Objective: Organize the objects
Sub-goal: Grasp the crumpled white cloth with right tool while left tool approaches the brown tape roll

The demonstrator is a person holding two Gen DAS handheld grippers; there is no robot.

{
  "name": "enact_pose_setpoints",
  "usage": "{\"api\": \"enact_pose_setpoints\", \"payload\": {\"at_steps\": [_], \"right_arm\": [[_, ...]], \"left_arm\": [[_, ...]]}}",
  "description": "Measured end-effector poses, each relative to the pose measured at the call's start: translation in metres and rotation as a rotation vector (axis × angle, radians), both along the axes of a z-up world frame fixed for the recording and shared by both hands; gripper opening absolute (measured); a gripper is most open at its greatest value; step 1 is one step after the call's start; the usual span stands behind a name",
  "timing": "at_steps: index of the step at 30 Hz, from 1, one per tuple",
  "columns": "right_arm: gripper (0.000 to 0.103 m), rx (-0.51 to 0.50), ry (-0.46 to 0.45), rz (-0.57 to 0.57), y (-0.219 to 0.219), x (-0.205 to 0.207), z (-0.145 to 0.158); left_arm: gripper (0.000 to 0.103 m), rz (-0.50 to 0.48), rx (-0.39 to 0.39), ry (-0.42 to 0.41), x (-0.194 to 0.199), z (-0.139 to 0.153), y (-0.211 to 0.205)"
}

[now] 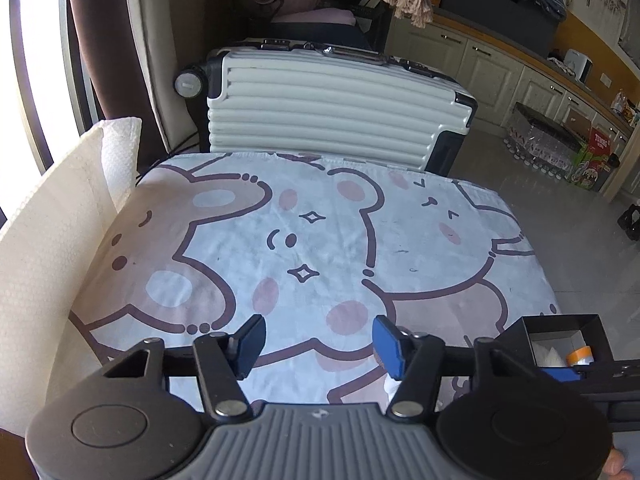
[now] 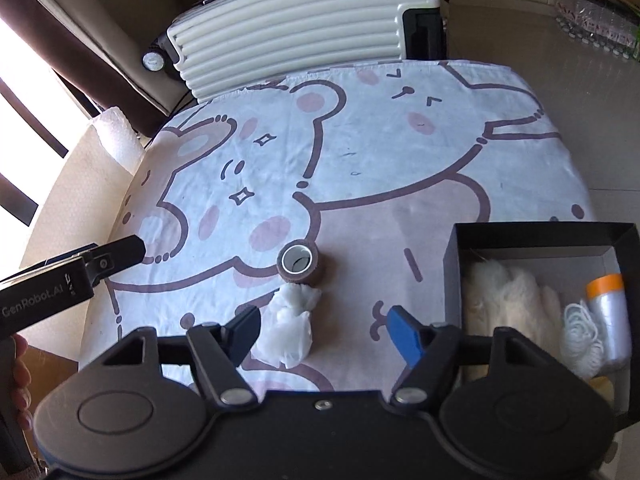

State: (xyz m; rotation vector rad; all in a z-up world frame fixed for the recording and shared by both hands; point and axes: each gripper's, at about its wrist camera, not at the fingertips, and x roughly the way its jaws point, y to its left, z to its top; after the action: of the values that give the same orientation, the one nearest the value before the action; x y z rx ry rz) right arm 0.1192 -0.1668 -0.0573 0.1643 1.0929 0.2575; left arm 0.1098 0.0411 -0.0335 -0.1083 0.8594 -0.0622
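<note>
Between my right gripper's (image 2: 320,334) wide-spread fingers lies a crumpled white plastic bag (image 2: 290,328), touching a brown tape roll (image 2: 298,265) standing on end just beyond it. I judge the bag light, soft and slippery, best pinched at its bunched middle; the roll looks stiff, easy across its sides. My left gripper (image 1: 318,346) hangs open, empty. Both things sit on a cartoon-bear cloth (image 2: 400,152) beside the black box (image 2: 452,256), already part filled. Behind stands a white suitcase (image 1: 320,100).

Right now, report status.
Left gripper and right gripper open, empty. Roll and wad on cloth, outside box. Path clear.
</note>
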Motion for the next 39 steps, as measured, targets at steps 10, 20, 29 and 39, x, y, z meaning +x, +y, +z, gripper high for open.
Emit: {"api": "enact_pose_setpoints", "payload": {"at_steps": [10,20,29,39], "right_arm": [[0.066,-0.012,0.102,0.107,0.038,0.028,-0.037],[0.043,-0.066,0.178,0.203,0.053,0.048,-0.07],[0.029,-0.018,0.199,0.242,0.04,0.054,-0.072],[0.028,-0.013,0.206,0.198,0.01,0.059,-0.072]], "left_arm": [[0.048,-0.018,-0.007,0.066,0.026,-0.027,0.002],[0.048,-0.046,-0.014,0.123,0.051,-0.053,-0.007],[0.048,-0.097,-0.011,0.172,0.068,-0.075,-0.032],[0.052,-0.146,0.016,0.216,0.08,-0.096,-0.065]]}}
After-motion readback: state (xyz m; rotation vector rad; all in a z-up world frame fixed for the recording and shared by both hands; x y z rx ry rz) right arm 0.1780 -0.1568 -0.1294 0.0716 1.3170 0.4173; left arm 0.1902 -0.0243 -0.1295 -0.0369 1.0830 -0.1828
